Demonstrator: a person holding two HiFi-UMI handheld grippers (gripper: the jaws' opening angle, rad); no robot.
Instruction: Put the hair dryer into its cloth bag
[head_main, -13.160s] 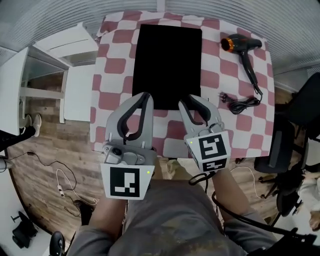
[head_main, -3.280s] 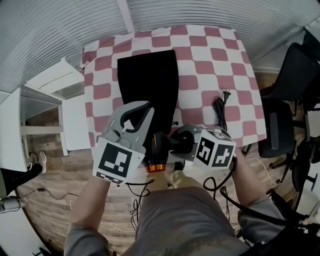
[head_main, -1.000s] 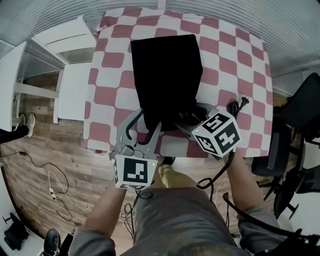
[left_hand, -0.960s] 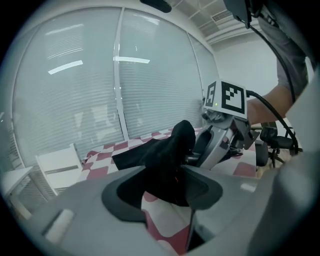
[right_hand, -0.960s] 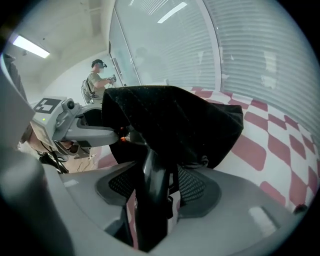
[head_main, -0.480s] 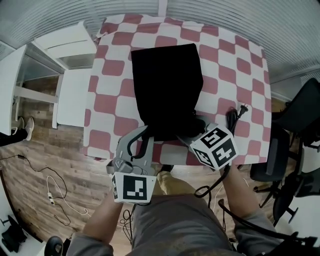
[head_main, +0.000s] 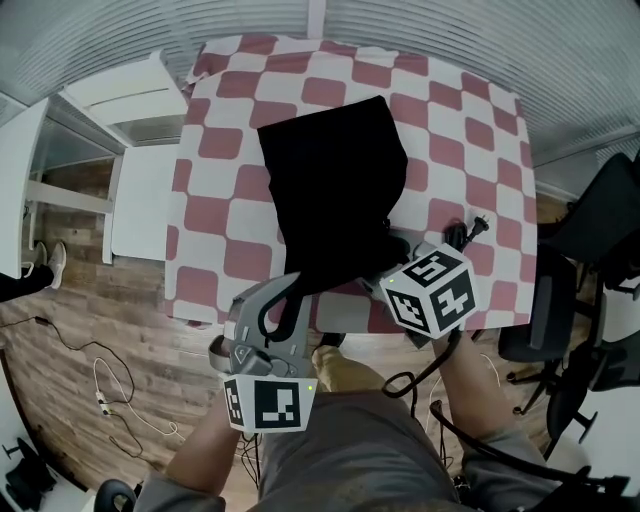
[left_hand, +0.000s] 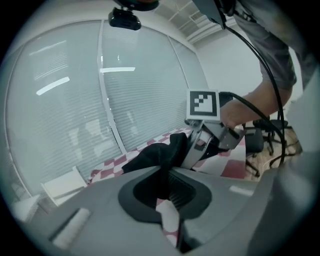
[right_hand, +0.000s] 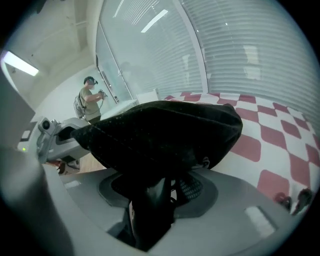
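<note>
The black cloth bag lies on the red-and-white checked table, its mouth at the near edge. My left gripper is shut on the bag's near rim; in the left gripper view black cloth runs down between the jaws. My right gripper reaches into the bag's mouth. In the right gripper view the bag drapes over the jaws, which have just closed a little on the dark hair dryer handle. The dryer's body is hidden in the bag. Its cord and plug trail at the right.
A white shelf unit stands left of the table. Black office chairs stand at the right. Cables lie on the wooden floor. A person stands far off in the right gripper view.
My left gripper has drawn back toward me and up with the bag's rim, rolling a little. The bag has slewed slightly on the table. The right gripper has stayed almost in place.
</note>
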